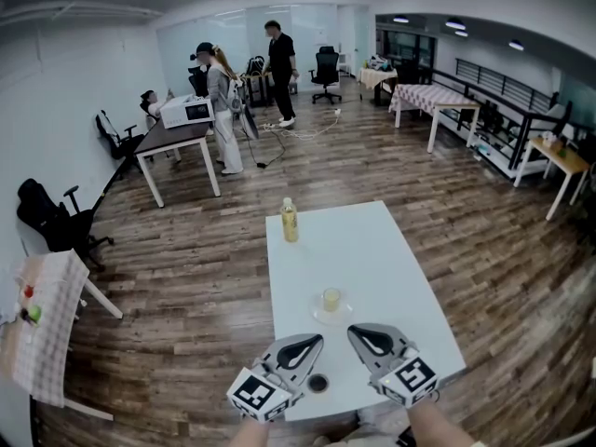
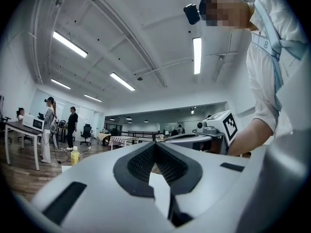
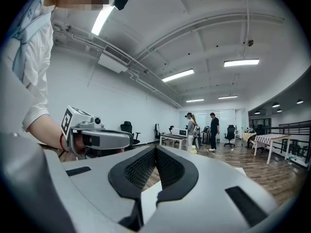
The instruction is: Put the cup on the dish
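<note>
Both grippers are pressed together with nothing between the jaws. In its own view the left gripper [image 2: 156, 147] shows its dark pads meeting at the tip, and the right gripper [image 3: 155, 152] shows the same.

One cup [image 1: 331, 297] stands upright on one dish [image 1: 318, 317]. The cup is small, pale yellow and see-through. The dish is a shallow, pale saucer, wider than the cup all round.

The pair sits on the near half of the white table [image 1: 382, 250], about midway between its left and right edges. Bare tabletop lies on every side of the dish, and the widest stretch runs toward the far edge.

Seen from the head view, the two gripper tips point at the dish from the near side. They are close to its rim and apart from the cup, one to the left and one to the right.

Between the grippers, just beside the table's near edge, lies one small dark round thing [image 1: 318, 383], too small to identify.

One bottle [image 1: 290, 220] with a yellowish body stands upright near the far left corner, well apart from the cup.

Wooden floor surrounds the table, open on the left and the right. Three people [image 1: 279, 59] are far off at the back of the room by a desk [image 1: 177, 140].
</note>
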The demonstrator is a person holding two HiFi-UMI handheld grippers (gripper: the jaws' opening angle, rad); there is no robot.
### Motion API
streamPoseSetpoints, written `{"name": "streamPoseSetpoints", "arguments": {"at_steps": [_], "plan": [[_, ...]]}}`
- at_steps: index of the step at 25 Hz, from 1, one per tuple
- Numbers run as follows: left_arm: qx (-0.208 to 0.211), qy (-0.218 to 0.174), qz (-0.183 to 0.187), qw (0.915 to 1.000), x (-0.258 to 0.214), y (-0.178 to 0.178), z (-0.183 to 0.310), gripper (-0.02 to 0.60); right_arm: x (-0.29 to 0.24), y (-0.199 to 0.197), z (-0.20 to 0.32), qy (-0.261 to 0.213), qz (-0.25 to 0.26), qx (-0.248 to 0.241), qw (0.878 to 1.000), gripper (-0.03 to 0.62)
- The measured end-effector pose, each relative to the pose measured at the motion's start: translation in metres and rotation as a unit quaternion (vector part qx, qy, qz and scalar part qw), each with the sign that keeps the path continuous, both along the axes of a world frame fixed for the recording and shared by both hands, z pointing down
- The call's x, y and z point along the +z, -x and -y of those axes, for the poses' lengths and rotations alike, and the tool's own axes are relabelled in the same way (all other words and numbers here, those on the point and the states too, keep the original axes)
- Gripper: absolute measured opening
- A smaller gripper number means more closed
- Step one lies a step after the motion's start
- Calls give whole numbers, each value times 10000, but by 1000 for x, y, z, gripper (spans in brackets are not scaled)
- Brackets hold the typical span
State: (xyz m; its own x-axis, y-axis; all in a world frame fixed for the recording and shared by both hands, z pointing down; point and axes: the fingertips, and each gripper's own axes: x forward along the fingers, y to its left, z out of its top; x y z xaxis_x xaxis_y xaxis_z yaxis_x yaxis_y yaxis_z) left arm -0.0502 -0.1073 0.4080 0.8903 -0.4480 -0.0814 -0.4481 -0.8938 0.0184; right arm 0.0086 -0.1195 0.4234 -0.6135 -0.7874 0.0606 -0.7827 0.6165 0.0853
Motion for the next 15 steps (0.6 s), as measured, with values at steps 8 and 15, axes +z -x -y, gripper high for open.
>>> {"name": "streamPoseSetpoints", "arguments": {"at_steps": [8, 15], "plan": [[-19, -11, 16, 10000, 0, 0, -2, 0, -5, 0, -2, -46, 42, -19, 10000, 32], [-7, -33, -44, 10000, -5, 2, -4, 0, -9, 4, -5, -59, 75, -41, 9999, 32]]}}
